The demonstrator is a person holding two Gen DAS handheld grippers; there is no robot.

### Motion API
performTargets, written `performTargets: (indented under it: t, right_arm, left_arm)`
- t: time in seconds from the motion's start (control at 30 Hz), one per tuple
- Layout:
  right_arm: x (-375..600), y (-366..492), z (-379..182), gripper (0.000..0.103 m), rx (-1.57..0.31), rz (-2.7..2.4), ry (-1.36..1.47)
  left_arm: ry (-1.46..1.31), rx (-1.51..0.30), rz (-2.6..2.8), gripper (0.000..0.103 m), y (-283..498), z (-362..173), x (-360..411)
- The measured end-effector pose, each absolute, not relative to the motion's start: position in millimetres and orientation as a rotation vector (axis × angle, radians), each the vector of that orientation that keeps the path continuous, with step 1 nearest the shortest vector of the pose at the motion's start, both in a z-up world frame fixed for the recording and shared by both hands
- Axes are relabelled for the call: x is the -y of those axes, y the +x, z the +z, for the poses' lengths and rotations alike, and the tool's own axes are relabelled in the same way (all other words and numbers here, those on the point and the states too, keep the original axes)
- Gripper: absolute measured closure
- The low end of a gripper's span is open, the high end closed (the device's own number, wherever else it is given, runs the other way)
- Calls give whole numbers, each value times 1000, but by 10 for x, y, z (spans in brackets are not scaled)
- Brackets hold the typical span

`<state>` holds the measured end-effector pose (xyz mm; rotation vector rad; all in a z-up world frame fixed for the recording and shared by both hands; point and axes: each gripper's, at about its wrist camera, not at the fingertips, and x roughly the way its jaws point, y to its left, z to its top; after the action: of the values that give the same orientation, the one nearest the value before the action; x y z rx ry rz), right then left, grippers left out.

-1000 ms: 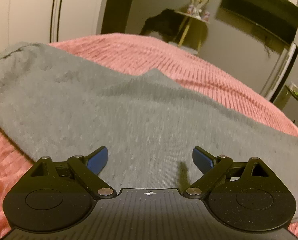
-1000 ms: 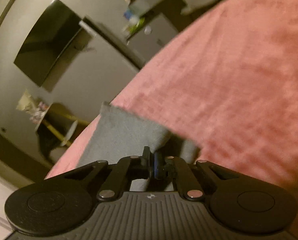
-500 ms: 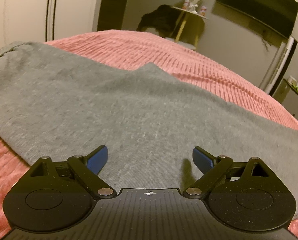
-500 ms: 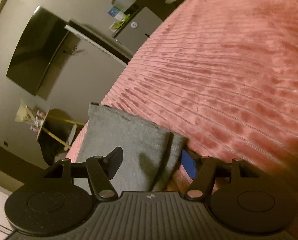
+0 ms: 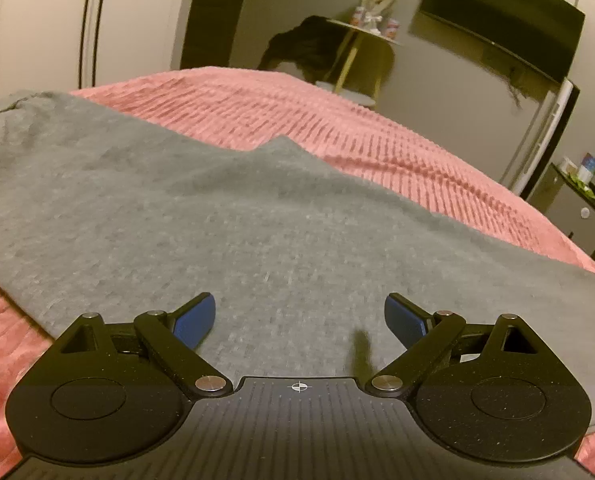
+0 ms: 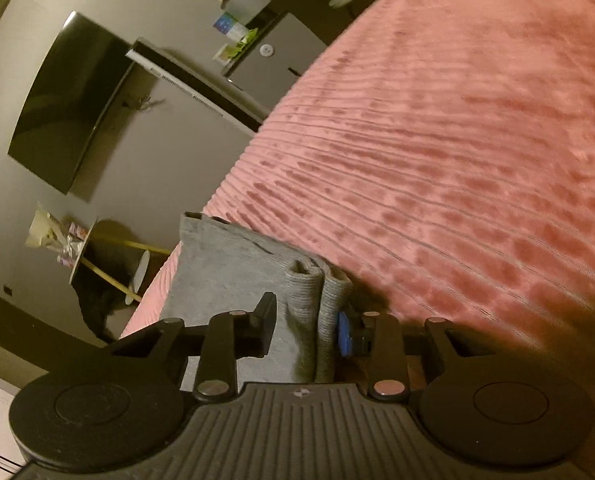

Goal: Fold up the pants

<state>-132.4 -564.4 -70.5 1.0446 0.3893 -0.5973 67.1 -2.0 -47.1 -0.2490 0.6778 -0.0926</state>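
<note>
The right gripper has just been closing: half a second back its fingers were standing wide around the bunched cuff end of the pants, and now they are narrowing onto it, with the ribbed cuff rolled up between them. The blue pad on the right is touching the fabric, and the black finger on the left is looking pressed to it too, so this is reading as a fresh grip, likely the start of carrying that end over for a fold. The left gripper is hovering with fingers wide over the middle of the pants, holding nothing. The pants are lying spread along the near side of the bed, soft grey knit, matte and slightly fuzzy, with a stitched seam at the far left. The bed's cover is pink, plush and ribbed in long ridges.
</note>
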Motion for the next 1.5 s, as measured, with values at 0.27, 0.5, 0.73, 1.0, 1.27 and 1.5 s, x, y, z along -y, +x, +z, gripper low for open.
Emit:
performTargets:
  t: [0.27, 0.5, 0.73, 1.0, 1.27, 1.5]
  right_arm:
    - [4489, -802, 481, 90, -323, -366, 565]
    - [2752, -259, 341, 88, -520, 72, 242]
    - [2157, 208, -399, 80, -1005, 127, 218]
    - [2603, 54, -165, 54, -815, 45, 426]
    - [2469, 292, -564, 66, -1029, 46, 406]
    - [2635, 151, -514, 66, -1015, 76, 512]
  left_arm:
    - [-312, -667, -119, 8, 660, -438, -37]
    - [-371, -665, -143, 8, 640, -412, -122]
    - [-389, -706, -201, 8, 672, -486, -122]
    - [-404, -709, -273, 8, 691, -499, -27]
    - [-383, -721, -310, 8, 694, -513, 40]
    - [-330, -727, -370, 8, 693, -515, 132]
